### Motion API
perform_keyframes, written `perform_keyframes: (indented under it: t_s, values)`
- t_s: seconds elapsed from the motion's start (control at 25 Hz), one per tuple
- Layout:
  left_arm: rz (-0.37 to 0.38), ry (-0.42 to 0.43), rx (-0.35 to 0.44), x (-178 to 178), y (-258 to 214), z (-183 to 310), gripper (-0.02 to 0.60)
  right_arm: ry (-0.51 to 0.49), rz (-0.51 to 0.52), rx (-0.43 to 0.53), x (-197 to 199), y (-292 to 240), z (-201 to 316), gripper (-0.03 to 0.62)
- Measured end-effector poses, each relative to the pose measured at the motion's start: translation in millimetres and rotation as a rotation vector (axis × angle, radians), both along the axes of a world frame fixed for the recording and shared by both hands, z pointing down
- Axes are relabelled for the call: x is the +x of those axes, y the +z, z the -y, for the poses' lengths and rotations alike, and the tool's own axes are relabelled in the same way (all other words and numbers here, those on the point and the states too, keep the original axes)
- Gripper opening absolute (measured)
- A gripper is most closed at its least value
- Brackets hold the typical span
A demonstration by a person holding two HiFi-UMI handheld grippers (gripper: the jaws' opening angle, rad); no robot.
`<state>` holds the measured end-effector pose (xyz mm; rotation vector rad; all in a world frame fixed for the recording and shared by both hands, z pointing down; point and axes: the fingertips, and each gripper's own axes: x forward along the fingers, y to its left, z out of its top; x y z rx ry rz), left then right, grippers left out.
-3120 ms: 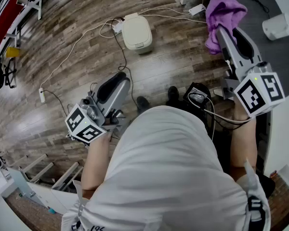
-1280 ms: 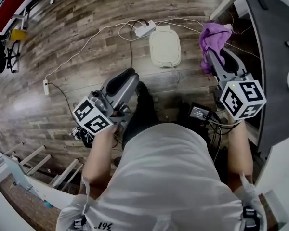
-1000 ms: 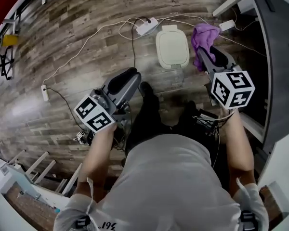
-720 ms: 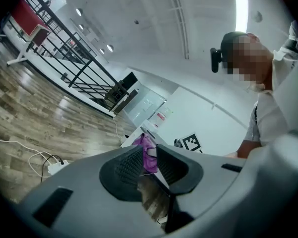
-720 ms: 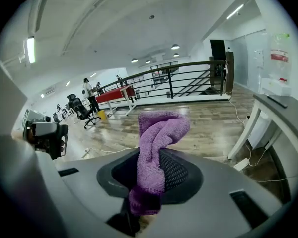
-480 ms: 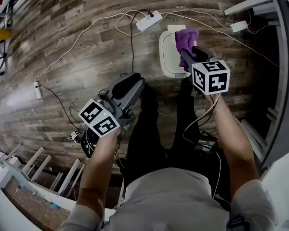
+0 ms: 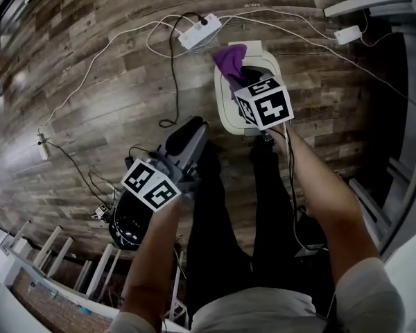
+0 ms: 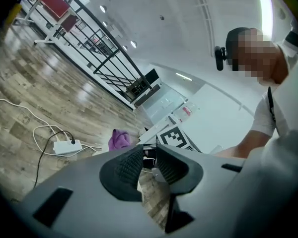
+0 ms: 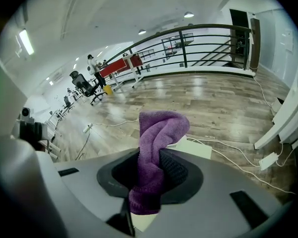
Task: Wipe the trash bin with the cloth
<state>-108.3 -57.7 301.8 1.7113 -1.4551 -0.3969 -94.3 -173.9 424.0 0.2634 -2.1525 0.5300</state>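
The cream trash bin (image 7: pixel 267 71) stands on the wood floor with its lid down. My right gripper (image 7: pixel 238 76) hangs over the bin's lid, shut on the purple cloth (image 7: pixel 229 58), which bunches out past the jaw tips. In the right gripper view the cloth (image 9: pixel 158 130) rises between the pads, and the bin's lid (image 9: pixel 197 148) shows just beyond my right gripper (image 9: pixel 150 170). My left gripper (image 7: pixel 193 126) is held left of the bin, above the floor. Its jaws (image 8: pixel 148 163) stand almost together with nothing between them. The cloth (image 8: pixel 120 139) shows beyond them.
A white power strip (image 7: pixel 194 32) with trailing cables lies just behind the bin. A white adapter (image 7: pixel 348 33) and white table legs (image 7: pixel 357 5) are at the right. The person's dark-trousered legs (image 7: pixel 225 207) stand before the bin. A black device (image 7: pixel 128 219) sits by the left foot.
My right gripper has carried the cloth leftward from beside the desk to over the bin's lid. The person has stepped up to the bin. The left gripper has stayed low and shut.
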Motion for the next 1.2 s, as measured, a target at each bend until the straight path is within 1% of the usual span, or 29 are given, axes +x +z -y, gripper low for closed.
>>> perform_keyframes:
  t_s: [0.12, 0.2, 0.28, 0.4, 0.44, 0.52, 0.6, 0.68, 0.8, 1.04, 1.2]
  values:
    - [0.042, 0.020, -0.031, -1.0, 22.6, 6.7, 0.084, -0.036, -0.005, -0.013, -13.7, 20.1, -1.5, 0.106]
    - [0.073, 0.028, -0.052, -2.5, 35.1, 9.6, 0.084, -0.043, -0.014, -0.024, -19.6, 32.4, -0.4, 0.106]
    - [0.082, 0.042, -0.062, -2.8, 42.9, 11.1, 0.083, -0.047, -0.024, -0.031, -25.7, 42.0, 0.8, 0.106]
    - [0.044, 0.068, -0.074, -0.5, 48.8, 11.1, 0.020, -0.059, -0.021, -0.061, -38.3, 51.1, -0.7, 0.106]
    - [0.042, 0.076, -0.083, 0.1, 51.5, 11.3, 0.012, -0.057, -0.017, -0.080, -42.8, 53.7, -0.6, 0.106]
    - [0.071, 0.093, -0.101, -0.2, 58.6, 12.1, 0.011, -0.045, -0.022, -0.109, -49.8, 61.4, 2.5, 0.106]
    - [0.110, 0.103, -0.119, -1.5, 65.8, 12.6, 0.011, -0.033, -0.053, -0.130, -51.4, 73.1, 6.0, 0.106]
    - [0.129, 0.110, -0.130, -0.8, 71.7, 14.3, 0.011, -0.024, -0.084, -0.140, -48.7, 83.8, 10.6, 0.106]
    - [0.129, 0.115, -0.130, 2.9, 78.2, 20.0, 0.011, -0.014, -0.111, -0.136, -38.6, 92.9, 20.9, 0.106]
    - [0.126, 0.142, -0.130, 18.9, 84.8, 35.3, 0.011, 0.048, -0.124, -0.167, -12.1, 101.4, 44.5, 0.106]
    - [0.118, 0.148, -0.109, 26.7, 83.5, 48.1, 0.011, 0.069, -0.128, -0.154, 2.1, 101.1, 59.4, 0.106]
